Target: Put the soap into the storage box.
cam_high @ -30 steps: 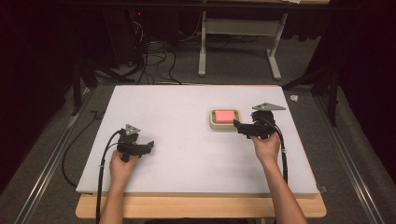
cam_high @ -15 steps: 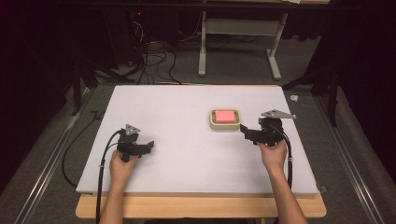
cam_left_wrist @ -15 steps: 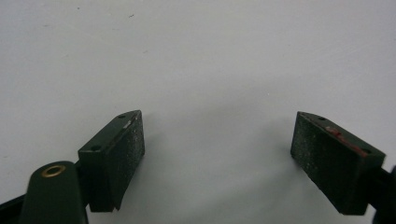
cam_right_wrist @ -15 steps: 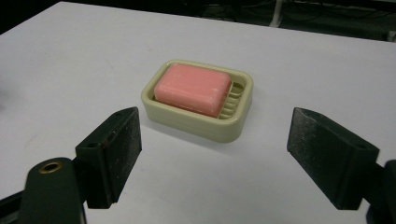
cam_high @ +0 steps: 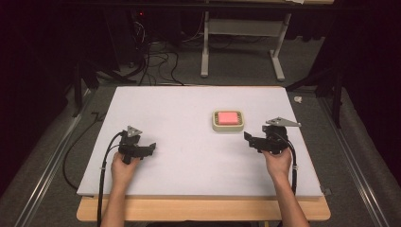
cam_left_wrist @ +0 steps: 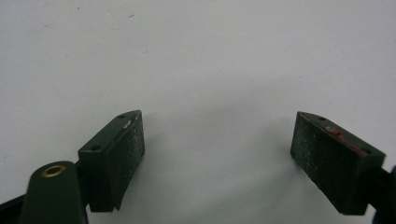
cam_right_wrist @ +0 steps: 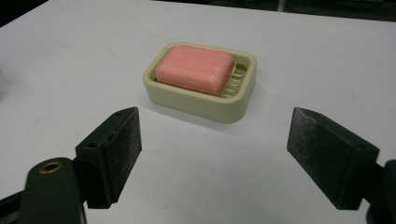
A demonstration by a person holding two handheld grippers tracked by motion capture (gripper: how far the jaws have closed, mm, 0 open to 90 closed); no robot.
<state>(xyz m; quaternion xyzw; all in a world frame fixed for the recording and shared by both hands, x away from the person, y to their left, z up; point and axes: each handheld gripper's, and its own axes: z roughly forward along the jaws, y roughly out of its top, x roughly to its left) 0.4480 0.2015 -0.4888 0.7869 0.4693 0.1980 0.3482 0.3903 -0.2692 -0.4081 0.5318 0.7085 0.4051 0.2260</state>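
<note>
A: Where does the soap sit?

B: In the dish, which rests on the white surface. The pink bar lies toward one end of the dish, leaving the slotted floor bare at the other end.

A: And the tongs?

B: The right tongs hang near the dish, jaws spread wide and empty, pointing at it without touching. The left tongs are well apart from the dish, also spread wide, with bare surface between the jaws.

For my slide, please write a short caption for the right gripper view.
Open right gripper facing a pink soap bar in a cream dish on the white table.
</note>
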